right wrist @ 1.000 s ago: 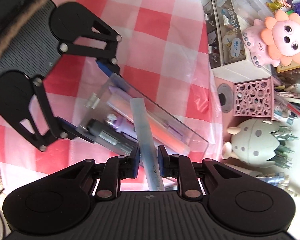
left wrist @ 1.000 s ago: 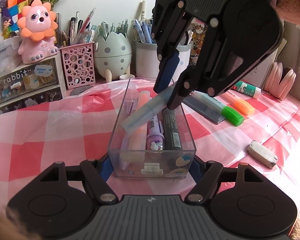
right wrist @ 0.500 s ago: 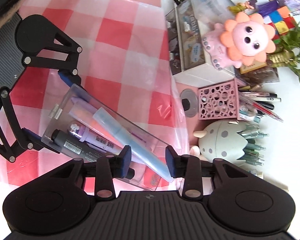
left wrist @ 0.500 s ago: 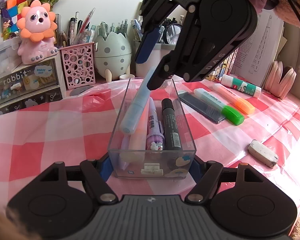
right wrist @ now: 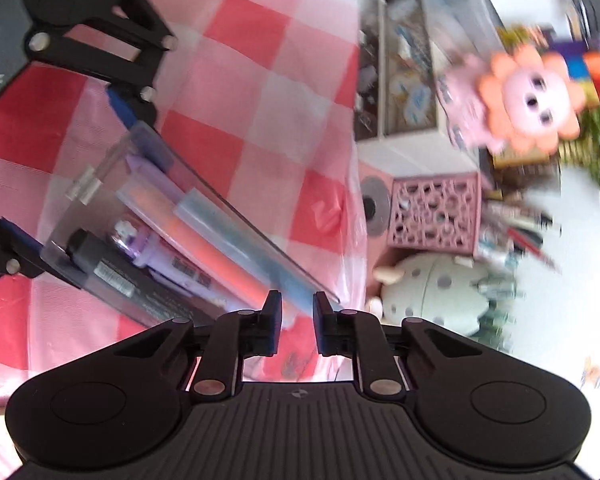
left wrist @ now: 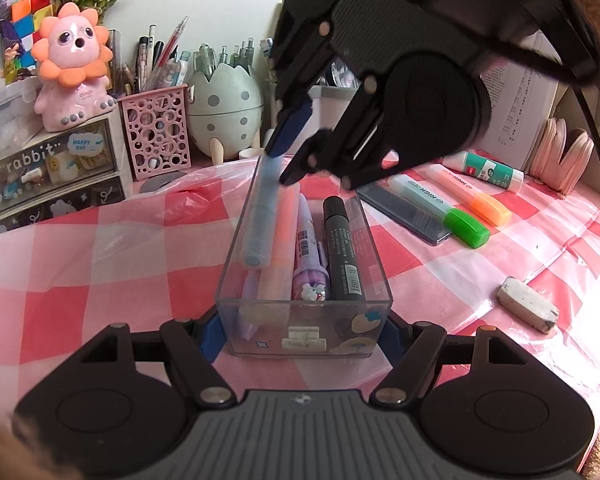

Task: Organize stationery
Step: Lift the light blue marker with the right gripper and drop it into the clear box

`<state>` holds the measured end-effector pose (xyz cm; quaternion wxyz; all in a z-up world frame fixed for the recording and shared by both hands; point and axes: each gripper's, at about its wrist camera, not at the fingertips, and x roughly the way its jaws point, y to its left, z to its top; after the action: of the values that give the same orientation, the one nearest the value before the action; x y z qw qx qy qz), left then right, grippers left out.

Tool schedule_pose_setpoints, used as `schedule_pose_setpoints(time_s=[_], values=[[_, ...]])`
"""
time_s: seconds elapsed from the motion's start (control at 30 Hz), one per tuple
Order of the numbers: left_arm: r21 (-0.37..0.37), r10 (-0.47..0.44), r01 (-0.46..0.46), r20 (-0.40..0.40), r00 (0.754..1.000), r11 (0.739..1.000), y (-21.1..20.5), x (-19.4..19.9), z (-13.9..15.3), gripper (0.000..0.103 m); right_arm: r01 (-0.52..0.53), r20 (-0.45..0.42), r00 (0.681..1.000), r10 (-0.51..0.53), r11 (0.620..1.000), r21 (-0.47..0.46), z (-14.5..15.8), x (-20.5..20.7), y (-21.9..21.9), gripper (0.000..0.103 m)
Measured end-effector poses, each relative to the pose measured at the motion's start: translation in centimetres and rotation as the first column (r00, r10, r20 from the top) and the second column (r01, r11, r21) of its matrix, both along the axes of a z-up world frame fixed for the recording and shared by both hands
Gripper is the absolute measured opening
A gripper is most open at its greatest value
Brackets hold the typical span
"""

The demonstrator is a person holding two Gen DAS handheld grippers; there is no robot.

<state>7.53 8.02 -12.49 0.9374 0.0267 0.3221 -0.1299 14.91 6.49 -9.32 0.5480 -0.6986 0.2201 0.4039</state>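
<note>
Left gripper [left wrist: 302, 326] clamped on the near end of the clear box [left wrist: 260, 322], one finger against each side wall, plainly to keep it from sliding on the checked tablecloth [left wrist: 100, 264]. Right gripper [right wrist: 296, 312] poised over the far end of the box, jaws parted a little and gripping nothing, pads either side of the blue pen's tail. Blue pen [left wrist: 260, 216] lying in the box along its left wall, far end propped up near the rim, near end resting on the orange marker [left wrist: 278, 256]. Purple pen [left wrist: 309, 256] and black marker [left wrist: 342, 252] flat alongside. Probably just let go, judging by the gap. More waiting near the right edge of the table: green highlighter [left wrist: 440, 210], orange highlighter [left wrist: 472, 194], glue stick [left wrist: 488, 170], eraser [left wrist: 526, 310].
</note>
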Motion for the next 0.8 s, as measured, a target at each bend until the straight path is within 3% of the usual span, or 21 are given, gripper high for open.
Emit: schedule_pose_setpoints(time_s=[0.07,0.2,0.27,0.37,0.5,0.6,0.8], values=[[-0.002,0.0,0.0,0.0,1.0,1.0,0.0,0.0,0.0,0.047,-0.011,-0.009,1.0,0.011,1.0,0.004,0.1,-0.3,0.0,0.015],[0.0,-0.001,0.001,0.0,1.0,1.0,0.0,0.0,0.0,0.047,0.003,-0.145,0.989,0.007,0.997,0.071,1.6,-0.9,0.0,0.011],[0.0,-0.001,0.001,0.0,1.0,1.0,0.0,0.0,0.0,0.047,0.012,-0.136,0.991,0.001,0.995,0.098,2.1,-0.8,-0.1,0.013],[0.0,-0.001,0.001,0.0,1.0,1.0,0.0,0.0,0.0,0.047,0.11,-0.139,0.986,-0.087,0.979,0.169,3.2,0.4,-0.8,0.025],[0.0,-0.001,0.001,0.0,1.0,1.0,0.0,0.0,0.0,0.047,0.253,-0.115,0.966,-0.231,0.934,0.251,4.2,3.0,-2.2,0.025],[0.0,-0.001,0.001,0.0,1.0,1.0,0.0,0.0,0.0,0.047,0.369,-0.141,0.929,-0.342,0.877,0.308,4.6,5.0,-2.9,0.026],[0.0,-0.001,0.001,0.0,1.0,1.0,0.0,0.0,0.0,0.047,0.582,-0.397,0.807,-0.438,0.707,0.402,5.7,8.8,-4.4,0.031]])
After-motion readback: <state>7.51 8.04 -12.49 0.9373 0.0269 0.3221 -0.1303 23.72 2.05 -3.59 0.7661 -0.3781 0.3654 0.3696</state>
